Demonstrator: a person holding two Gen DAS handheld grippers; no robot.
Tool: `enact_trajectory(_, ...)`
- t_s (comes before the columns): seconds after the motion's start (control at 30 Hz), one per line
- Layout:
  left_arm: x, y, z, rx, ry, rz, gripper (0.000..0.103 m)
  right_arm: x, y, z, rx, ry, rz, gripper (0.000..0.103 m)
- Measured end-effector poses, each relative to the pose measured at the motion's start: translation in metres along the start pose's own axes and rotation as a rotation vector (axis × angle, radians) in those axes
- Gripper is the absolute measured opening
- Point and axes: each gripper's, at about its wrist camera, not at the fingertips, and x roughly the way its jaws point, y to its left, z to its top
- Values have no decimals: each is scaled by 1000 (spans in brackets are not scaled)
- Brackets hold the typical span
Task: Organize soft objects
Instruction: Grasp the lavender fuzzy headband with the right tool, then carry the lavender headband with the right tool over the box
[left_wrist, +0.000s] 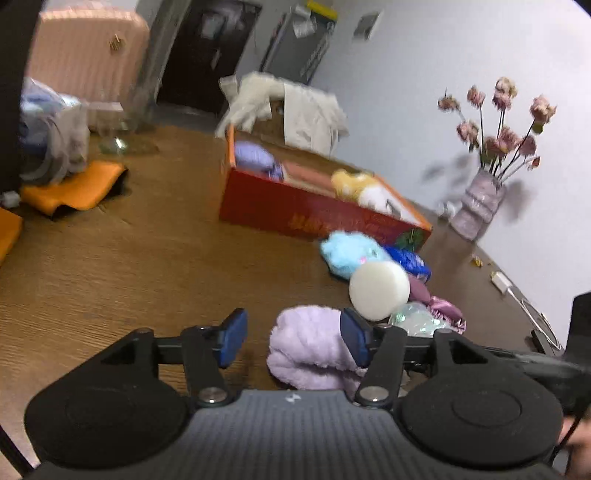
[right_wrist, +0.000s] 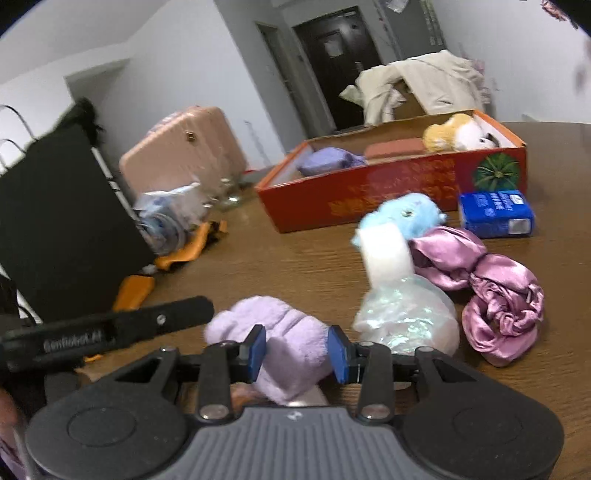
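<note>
Your left gripper (left_wrist: 293, 338) half open, right pad touching lilac fleece roll (left_wrist: 310, 350), left pad clear. "Genrobot.AI" legible on its arm in right view. Your right gripper (right_wrist: 297, 352) clamps same fluffy roll, near table (right_wrist: 295, 266) edge. Red box (right_wrist: 388, 188) far right: gold lettering unreadable.

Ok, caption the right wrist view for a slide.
Right gripper closed on a lilac plush cloth, red box behind.

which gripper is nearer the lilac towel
Right, narrowly. The right gripper has the lilac towel between its pads, both pads against the plush. The left gripper stands beside it: only its right pad overlaps the towel, and its left pad is over bare table.
</note>
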Motion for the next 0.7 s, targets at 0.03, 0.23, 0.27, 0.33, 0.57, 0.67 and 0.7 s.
enact_trajectory(0.03,6,1,0,-4,27,-17,52,2,-1,-2,9,5,-14,40)
enact_trajectory(0.23,9,2,-15,-23,94,-63,34,9,-12,-11,102,17,-1,47)
enact_trajectory(0.27,8,3,-16,-35,96,-62,33,10,-13,-12,114,13,6,45)
enact_trajectory(0.33,6,3,-18,-43,94,-66,30,11,-14,-12,127,6,26,33)
enact_trajectory(0.57,-6,3,-17,-46,58,-78,20,2,-3,-10,94,-43,27,19)
enact_trajectory(0.67,-25,-5,-13,-25,1,-86,20,-14,5,-5,64,-100,37,19)
enact_trajectory(0.7,-31,-8,-12,-23,-13,-90,19,-21,8,-3,58,-116,43,19)
